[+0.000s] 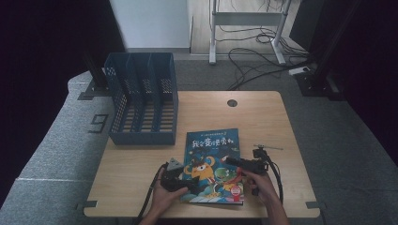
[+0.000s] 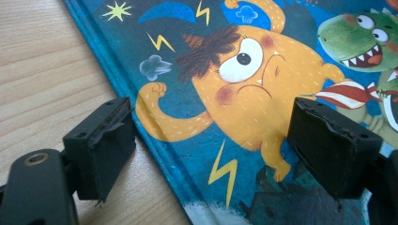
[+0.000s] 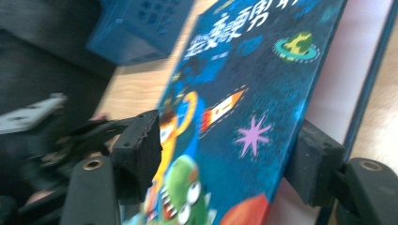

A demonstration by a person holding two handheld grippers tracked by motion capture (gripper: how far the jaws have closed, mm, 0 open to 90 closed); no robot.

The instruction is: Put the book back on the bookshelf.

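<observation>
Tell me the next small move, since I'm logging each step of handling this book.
Probably close the right gripper on the book's front cover: that cover already stands lifted off the pages, between its open fingers. The left gripper straddles the book's spine edge, also open, with the blue file rack waiting behind.

Wooden table (book; blue rack)
</observation>
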